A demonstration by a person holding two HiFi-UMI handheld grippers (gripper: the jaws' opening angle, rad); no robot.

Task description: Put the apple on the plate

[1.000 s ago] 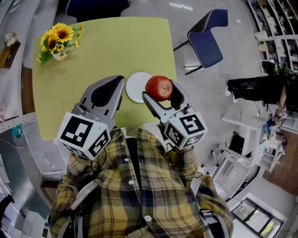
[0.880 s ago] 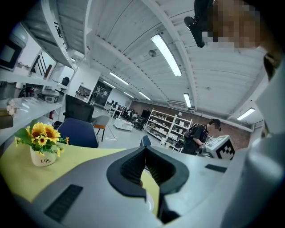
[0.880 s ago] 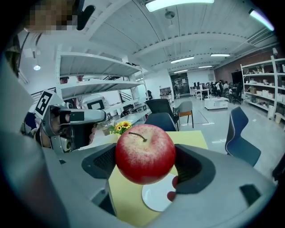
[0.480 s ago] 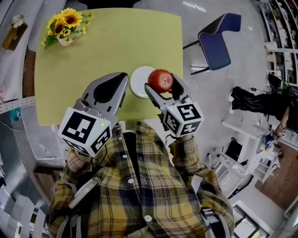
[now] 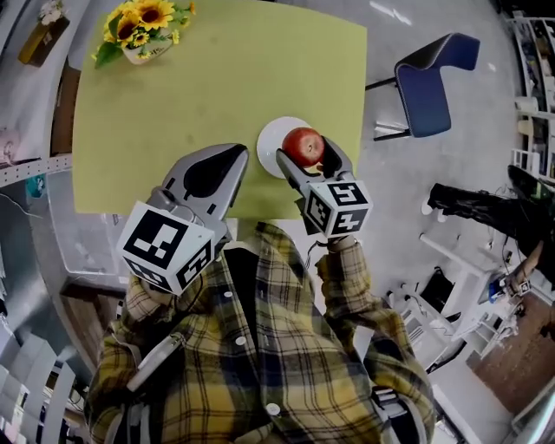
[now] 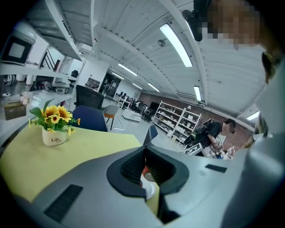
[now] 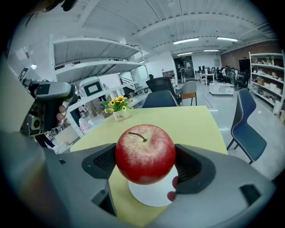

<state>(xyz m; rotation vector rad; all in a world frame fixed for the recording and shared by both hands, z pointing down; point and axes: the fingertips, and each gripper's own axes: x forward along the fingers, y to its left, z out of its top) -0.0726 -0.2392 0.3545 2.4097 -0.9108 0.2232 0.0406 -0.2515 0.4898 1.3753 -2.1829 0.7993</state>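
One apple [image 7: 145, 153], round, glossy red with pale speckling near its brown stem, sits stem-up between the two dark ribbed pads of the right gripper [image 7: 145, 165], whose jaws are clamped on its sides. It is held directly over the single plate [image 7: 153, 196], a flat white round disc lying near the edge of the table [image 5: 217, 78] closest to the person. Whether the apple's underside touches the plate cannot be told. From the head view the right gripper reaches forward from the person's chest, its marker cube toward the body and its jaws pointing out over the plate [image 5: 270, 139]. The left gripper [image 5: 227, 165] is held just beside it at the same edge, level and pointing the same way, jaws drawn together with nothing in them. The tabletop is smooth, matte yellow-green and square-cornered. One white pot of sunflowers [image 5: 147, 26] stands at its far left corner. One blue chair [image 5: 434, 74] stands on the grey floor to the right, well apart from the table.
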